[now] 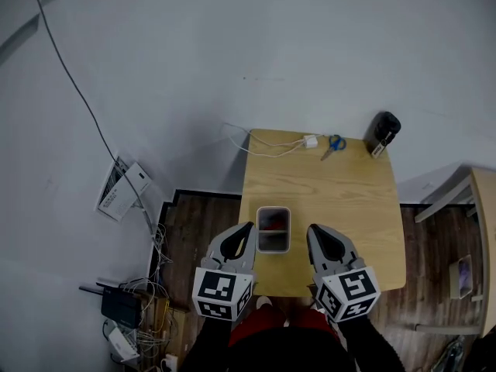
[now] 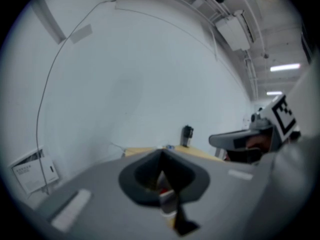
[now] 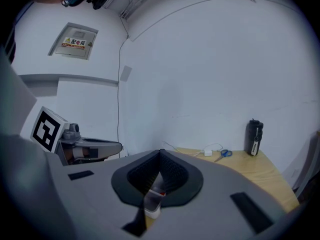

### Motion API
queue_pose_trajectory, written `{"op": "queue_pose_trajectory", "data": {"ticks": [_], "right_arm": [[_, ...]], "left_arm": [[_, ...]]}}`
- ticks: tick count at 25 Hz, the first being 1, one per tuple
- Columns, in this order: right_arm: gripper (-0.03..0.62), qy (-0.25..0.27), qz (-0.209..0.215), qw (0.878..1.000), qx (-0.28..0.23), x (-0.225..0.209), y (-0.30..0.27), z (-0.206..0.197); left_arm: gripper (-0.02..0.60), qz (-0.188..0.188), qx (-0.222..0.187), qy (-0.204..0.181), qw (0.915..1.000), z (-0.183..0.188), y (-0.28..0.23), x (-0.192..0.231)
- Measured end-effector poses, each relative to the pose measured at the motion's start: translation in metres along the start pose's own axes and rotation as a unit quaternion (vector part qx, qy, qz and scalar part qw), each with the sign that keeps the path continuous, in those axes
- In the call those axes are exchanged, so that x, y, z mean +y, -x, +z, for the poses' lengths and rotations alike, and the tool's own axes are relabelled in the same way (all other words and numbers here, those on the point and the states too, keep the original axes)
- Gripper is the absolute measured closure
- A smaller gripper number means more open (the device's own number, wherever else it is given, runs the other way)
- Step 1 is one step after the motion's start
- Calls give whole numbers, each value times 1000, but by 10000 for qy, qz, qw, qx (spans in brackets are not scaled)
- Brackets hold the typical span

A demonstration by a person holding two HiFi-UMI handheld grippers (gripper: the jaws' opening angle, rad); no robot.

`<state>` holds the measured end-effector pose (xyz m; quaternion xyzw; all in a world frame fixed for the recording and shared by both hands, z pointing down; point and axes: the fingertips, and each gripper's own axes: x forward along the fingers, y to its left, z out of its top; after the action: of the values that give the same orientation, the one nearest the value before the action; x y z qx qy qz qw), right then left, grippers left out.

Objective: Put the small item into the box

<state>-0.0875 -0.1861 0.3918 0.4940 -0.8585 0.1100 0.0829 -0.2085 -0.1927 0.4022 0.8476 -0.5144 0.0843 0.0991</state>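
A small white box stands near the front edge of the wooden table; something red lies inside it. My left gripper hangs just left of the box and my right gripper just right of it, both above the table edge. Each has its jaws shut with nothing between them. In the left gripper view the left gripper's jaws meet at the tips, and a sliver of the box shows through the gap below them. The right gripper view shows the same: right gripper, box.
At the table's far edge lie blue-handled scissors, a white charger with its cable, and a black bottle. On the floor to the left are tangled cables and a white panel. Another piece of wooden furniture stands at the right.
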Motion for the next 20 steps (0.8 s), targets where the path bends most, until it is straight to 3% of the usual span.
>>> {"op": "queue_pose_trajectory", "data": {"ticks": [20], "right_arm": [[586, 59, 397, 9985, -372, -1, 52, 16]], "left_arm": [[578, 551, -320, -2, 9980, 13, 51, -24]]}}
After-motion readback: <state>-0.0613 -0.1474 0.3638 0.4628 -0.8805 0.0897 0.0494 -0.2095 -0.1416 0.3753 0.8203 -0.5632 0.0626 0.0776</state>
